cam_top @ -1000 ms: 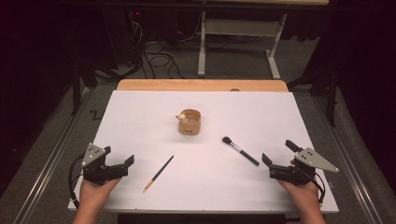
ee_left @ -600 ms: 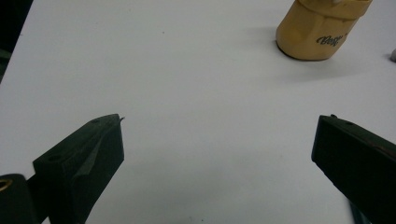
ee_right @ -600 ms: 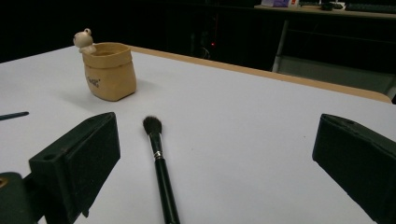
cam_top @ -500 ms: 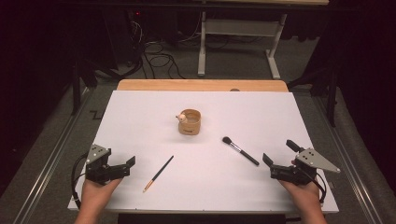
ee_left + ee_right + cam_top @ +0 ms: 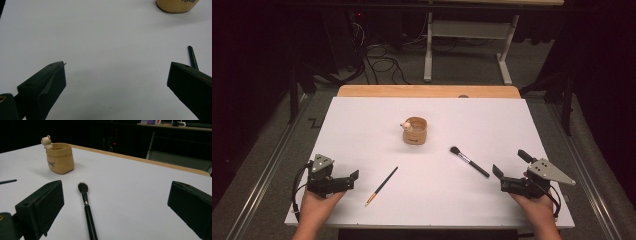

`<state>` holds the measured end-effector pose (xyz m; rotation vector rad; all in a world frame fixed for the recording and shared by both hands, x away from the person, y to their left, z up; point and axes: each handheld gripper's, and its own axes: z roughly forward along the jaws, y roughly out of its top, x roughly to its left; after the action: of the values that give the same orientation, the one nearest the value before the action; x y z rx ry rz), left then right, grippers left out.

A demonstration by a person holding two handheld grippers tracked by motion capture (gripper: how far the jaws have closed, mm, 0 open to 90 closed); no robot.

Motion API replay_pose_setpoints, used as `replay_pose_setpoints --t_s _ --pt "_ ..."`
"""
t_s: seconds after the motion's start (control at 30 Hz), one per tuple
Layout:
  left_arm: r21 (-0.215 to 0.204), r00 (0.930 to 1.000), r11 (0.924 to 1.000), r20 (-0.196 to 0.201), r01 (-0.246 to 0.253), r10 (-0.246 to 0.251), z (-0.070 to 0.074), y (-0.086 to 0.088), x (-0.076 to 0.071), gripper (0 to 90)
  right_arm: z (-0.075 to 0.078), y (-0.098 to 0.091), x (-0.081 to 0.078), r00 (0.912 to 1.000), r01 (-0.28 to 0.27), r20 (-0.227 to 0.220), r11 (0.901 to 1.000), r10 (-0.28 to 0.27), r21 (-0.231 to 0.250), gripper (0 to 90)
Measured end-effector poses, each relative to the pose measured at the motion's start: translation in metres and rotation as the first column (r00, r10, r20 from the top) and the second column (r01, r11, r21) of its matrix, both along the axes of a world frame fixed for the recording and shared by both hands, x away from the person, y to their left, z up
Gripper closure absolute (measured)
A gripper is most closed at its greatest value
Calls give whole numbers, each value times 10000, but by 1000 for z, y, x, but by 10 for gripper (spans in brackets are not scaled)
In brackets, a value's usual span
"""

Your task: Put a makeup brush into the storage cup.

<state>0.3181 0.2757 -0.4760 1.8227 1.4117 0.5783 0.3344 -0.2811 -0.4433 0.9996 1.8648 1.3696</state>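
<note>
Compared with a second ago, the left claw point(image 5: 353, 177) is seen drawn slightly back toward the near edge of the white desk point(image 5: 362, 125), jaws spread wide and empty, while the right claw point(image 5: 508, 166) is held where it was, equally wide and empty. Just beyond the left claw a slim dark pencil-like brush point(image 5: 381, 186) with a coppery tip is laid flat; just beside the right claw lies a black-handled makeup brush point(image 5: 469, 161) with soft dark bristles. Farther off, mid-desk, a rounded tan pot point(image 5: 415, 131) with a small figurine on its rim is stood upright.
</note>
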Motion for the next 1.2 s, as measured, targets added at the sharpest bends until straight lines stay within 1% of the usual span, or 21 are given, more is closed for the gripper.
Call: replay_pose_setpoints --t_s 0.1,0.2,0.27,0.37,0.4,0.43,0.53,0.6,0.63,0.67,0.73,0.8,0.83,0.87,0.9,0.93,0.97,1.07,1.13,1.17,1.2 --pt "46 9999 10000 -132 15 -14 -1 -1 1 28 0 0 0 10000 -24 -9 10000 24 -1 13" --pt "72 9998 10000 -173 -2 3 -1 -2 1 29 1 1 -1 10000 -39 6 10000 39 19 12" --pt "-18 9997 10000 -256 -4 3 -2 -1 1 33 1 1 -1 10000 -80 31 10000 80 -9 12" --pt "-184 9989 9998 -462 -122 113 -2 1 3 37 1 3 -1 9999 -114 -77 9999 114 63 11" --pt "-184 9989 9998 -462 -122 113 -2 1 3 40 1 3 -1 9999 -106 -76 9999 107 56 12" --pt "-84 9980 9999 -623 -138 133 0 2 6 41 1 4 -1 9999 -136 -82 9999 136 93 11" --pt "-30 9974 9999 -711 -97 95 3 2 7 44 1 4 -1 9999 -162 -58 9999 162 18 11" --pt "156 9974 9999 -716 -47 58 7 1 8 48 1 4 -1 9998 -173 -60 9998 173 34 11" --pt "355 9966 9993 -825 108 -79 9 -1 8 50 1 3 -1 9998 -173 -70 9998 173 84 11" --pt "355 9966 9993 -825 108 -79 9 -1 8 50 1 3 -1 9998 -173 -70 9998 173 84 11" --pt "269 9940 9994 -1071 227 -197 9 -1 9 50 1 3 -1 9997 -225 -75 9997 225 124 11" --pt "151 9923 9997 -1227 169 -149 9 -1 10 52 1 3 -1 9997 -233 -54 9997 234 103 11" --pt "25 9895 9998 -1433 185 -180 9 0 11 54 2 3 -2 9998 -179 -60 9998 179 103 11" --pt "25 9895 9998 -1433 185 -180 9 0 11 55 2 2 -2 9998 -197 -49 9997 197 149 11" --pt "-110 9870 9998 -1595 163 -178 9 1 12 57 2 2 -2 9998 -193 -39 9997 193 157 11" --pt "-110 9870 9998 -1595 163 -178 9 1 12 59 2 2 -2 9998 -200 -23 9996 200 185 11" --pt "-126 9847 9998 -1738 136 -156 10 2 13 61 2 2 -2 9998 -207 -55 9996 208 185 11" --pt "-87 9826 9998 -1848 153 -166 11 3 14 68 2 2 -2 9998 -194 -67 9997 195 166 11" --pt "-87 9783 9998 -2063 202 -215 13 4 15 70 2 3 -2 9998 -197 -51 9997 197 145 11" --pt "-87 9783 9998 -2063 202 -215 13 4 15 70 2 3 -2 9998 -215 -51 9996 216 159 11" --pt "-106 9767 9997 -2132 221 -238 14 4 16 70 2 3 -2 9998 -215 -51 9996 216 159 11"
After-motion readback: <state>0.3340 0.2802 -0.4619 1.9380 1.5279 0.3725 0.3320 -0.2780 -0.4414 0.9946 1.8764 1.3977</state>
